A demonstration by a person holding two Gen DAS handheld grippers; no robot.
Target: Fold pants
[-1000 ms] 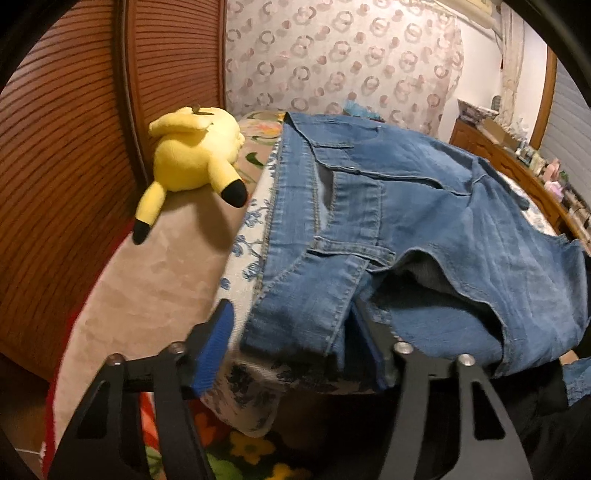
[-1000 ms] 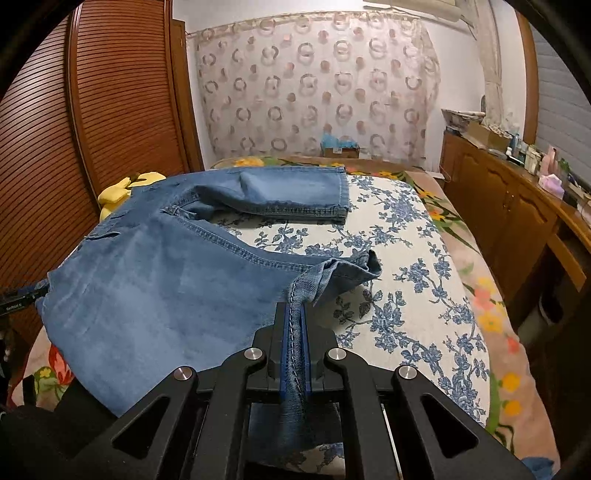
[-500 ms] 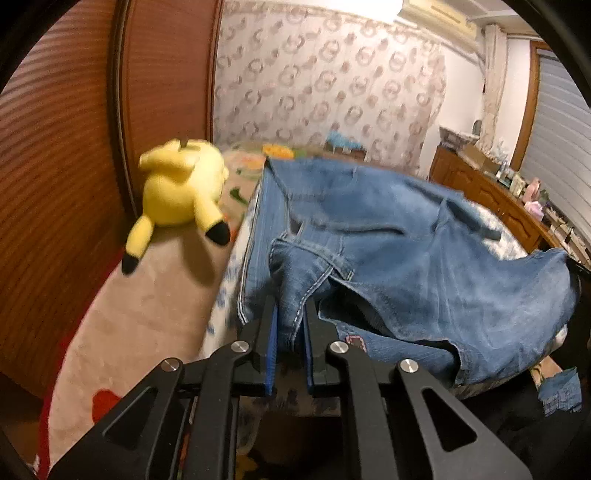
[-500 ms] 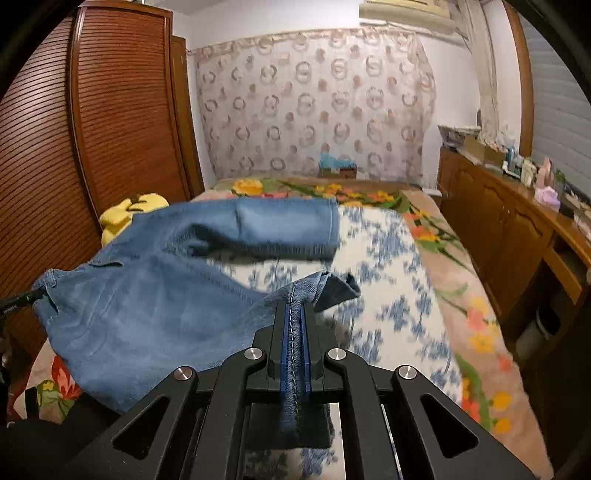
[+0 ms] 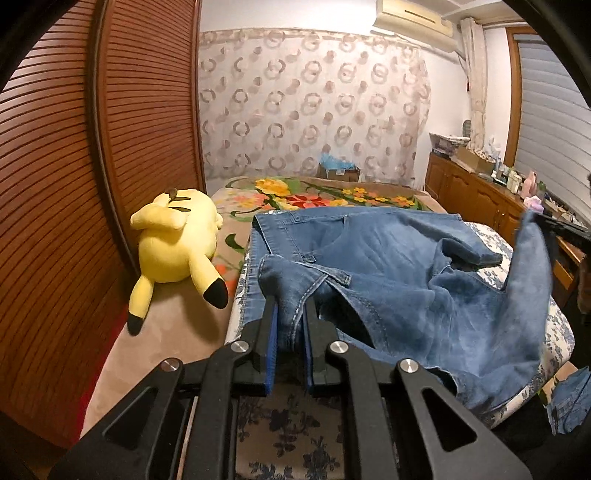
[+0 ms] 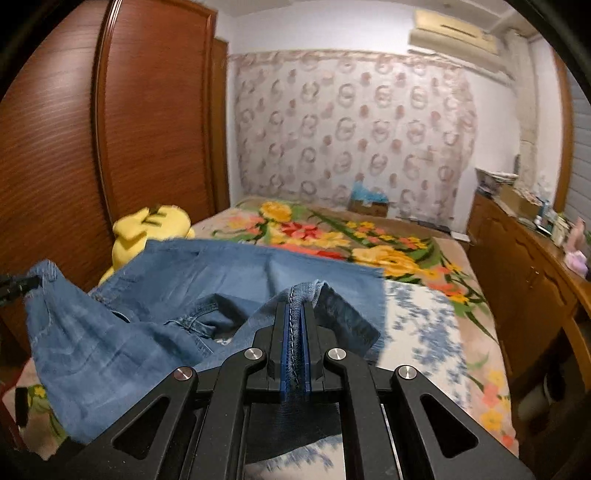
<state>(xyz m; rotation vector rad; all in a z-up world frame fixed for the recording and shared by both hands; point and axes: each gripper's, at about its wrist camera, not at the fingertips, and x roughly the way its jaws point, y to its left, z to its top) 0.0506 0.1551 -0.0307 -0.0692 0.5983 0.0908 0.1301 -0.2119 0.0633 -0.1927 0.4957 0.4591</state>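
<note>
1. The left gripper (image 5: 290,325), which was standing open around the waistband a second ago, is now clamping a bunched fold of the jeans (image 5: 406,280) between its blue pads; denim is filling the gap between the jaws.
2. The right gripper (image 6: 294,332) is pinching a stitched seam edge of the same jeans, as it was a second ago, with its jaws nearly together.
3. Both grasped edges are now riding higher than before, and the cloth between them is sagging in a loose sling while the far part is still resting on the bed (image 5: 332,199).
4. Judgement: with both ends secured, the garment is ready to be carried over itself. The fold itself is not yet made.
5. The supporting surface is a bed covered by a blue-flowered sheet (image 6: 417,321), with a bright floral blanket beyond it.
6. A yellow plush toy (image 5: 177,240) is lying just beside the jeans, against the slatted wooden wardrobe (image 5: 55,184).
7. A patterned curtain (image 5: 314,103) is covering the far wall, an air conditioner (image 5: 412,16) is hanging above it, and a cluttered wooden sideboard (image 6: 524,266) is running along the other side.
</note>
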